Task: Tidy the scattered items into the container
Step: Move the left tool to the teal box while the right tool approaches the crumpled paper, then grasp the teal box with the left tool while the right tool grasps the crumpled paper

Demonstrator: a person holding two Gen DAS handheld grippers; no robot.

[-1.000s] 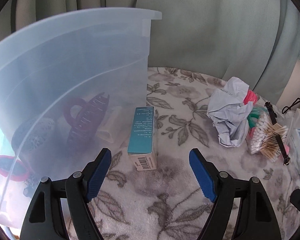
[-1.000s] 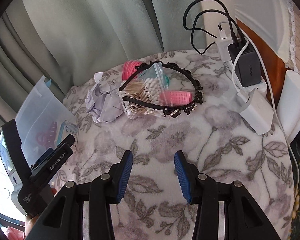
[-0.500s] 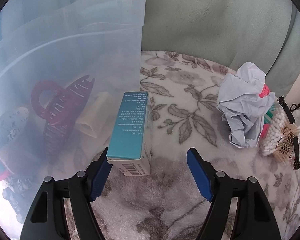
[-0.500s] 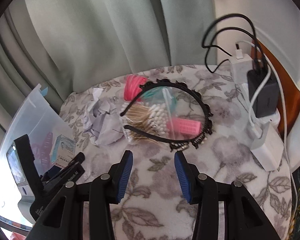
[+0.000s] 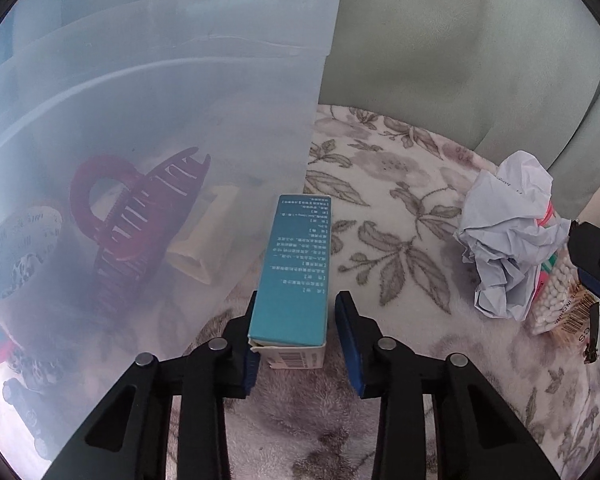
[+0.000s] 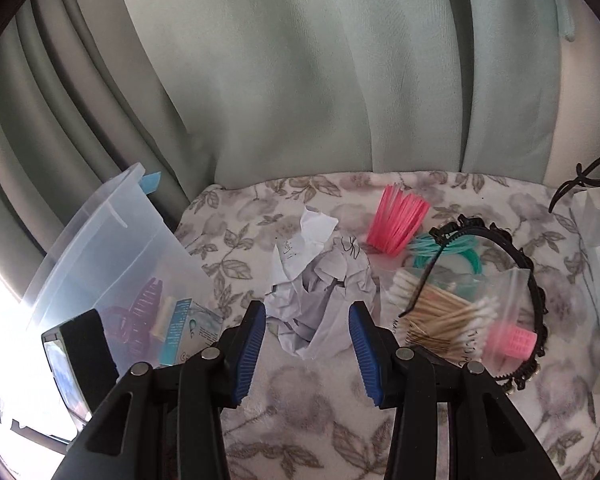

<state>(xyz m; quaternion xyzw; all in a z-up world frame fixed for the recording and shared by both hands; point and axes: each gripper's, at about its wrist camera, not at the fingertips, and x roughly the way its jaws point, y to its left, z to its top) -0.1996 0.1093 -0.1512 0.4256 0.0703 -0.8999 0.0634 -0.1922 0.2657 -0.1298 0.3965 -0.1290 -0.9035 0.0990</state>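
A teal and white box (image 5: pixel 296 264) lies on the floral blanket beside the clear plastic container (image 5: pixel 148 112). My left gripper (image 5: pixel 296 340) is open but narrow around the box's near end. Its left pad touches the box and a small gap shows at the right pad. Inside the container lie a dark red hair claw (image 5: pixel 136 216) and a cream item (image 5: pixel 204 240). My right gripper (image 6: pixel 308 352) stands open, its pads flanking the near side of a crumpled white paper (image 6: pixel 320 280). The paper (image 5: pixel 504 232) also shows in the left wrist view.
Right of the paper lie a bag of cotton swabs (image 6: pixel 448 320), a black headband (image 6: pixel 536 292), a pink roller (image 6: pixel 512 340), pink bristles (image 6: pixel 400 220) and teal hair ties (image 6: pixel 448 248). Chargers and cables (image 6: pixel 596 216) sit at the far right. A green curtain hangs behind.
My left gripper came forward to the teal box and its jaws narrowed around it. My right gripper swung left and forward, from the headband pile to the crumpled paper.
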